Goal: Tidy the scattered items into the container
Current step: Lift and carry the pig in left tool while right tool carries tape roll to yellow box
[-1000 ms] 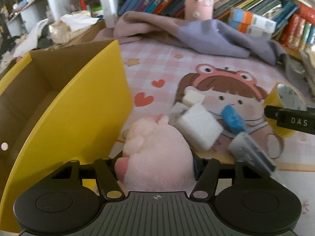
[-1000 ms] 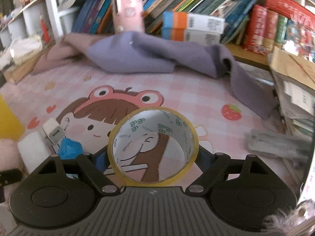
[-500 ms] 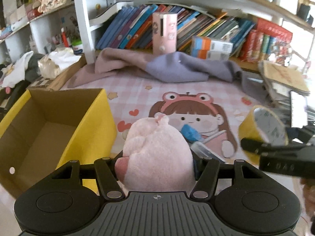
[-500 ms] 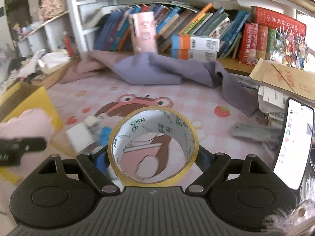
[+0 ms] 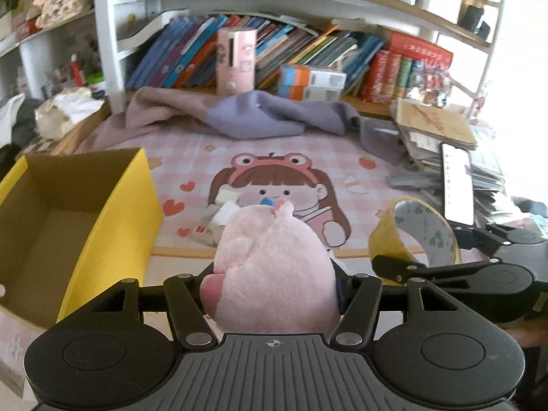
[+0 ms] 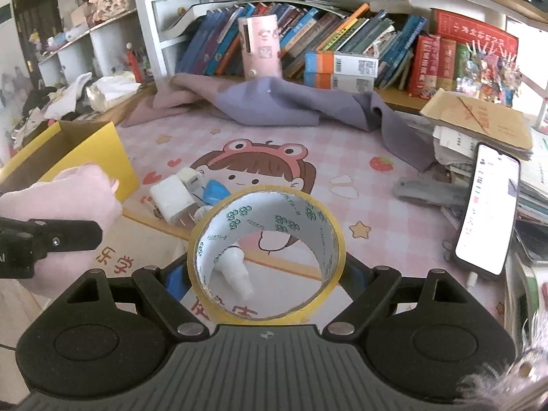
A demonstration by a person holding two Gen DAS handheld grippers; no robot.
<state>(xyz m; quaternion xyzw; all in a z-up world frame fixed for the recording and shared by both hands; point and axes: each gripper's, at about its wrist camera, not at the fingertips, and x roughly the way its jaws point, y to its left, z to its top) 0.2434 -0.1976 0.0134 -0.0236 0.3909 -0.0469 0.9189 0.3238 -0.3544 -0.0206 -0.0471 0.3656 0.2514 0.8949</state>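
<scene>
Far left: yellow cardboard box [image 5: 113,226], open top, sits at the mat's left edge; inside looks bare in what shows. Pink cartoon mat [image 5: 346,157] covers the surface.

Next, left gripper [image 5: 274,274] is clamped on a pink plush toy [image 5: 274,267], lifted off the mat, just right of the box's yellow wall, not over the opening. In right wrist view the plush [image 6: 68,198] sits in front of the box's near corner.

Mid-mat, on the cartoon girl print: loose bits in a cluster — white block [image 6: 171,197], small white charger [image 6: 189,178] touching it, blue item [image 6: 214,191] just beside. A white plastic nozzle piece [image 6: 238,270] lies nearer the front edge, seen thru the tape ring.

Right of that, right gripper [image 6: 266,267] is clamped on a yellow tape roll [image 6: 266,205], held by its outer sides, hole facing the cam, up off the mat. From left wrist view the roll [image 5: 411,239] is level w/ the plush, well right of the box.

Back edge: purple cloth [image 5: 267,116] bunched along the bookshelf. Right edge: grey flat item [image 6: 431,191], paper stack, phone [image 6: 486,205] w/ lit screen propped up.
</scene>
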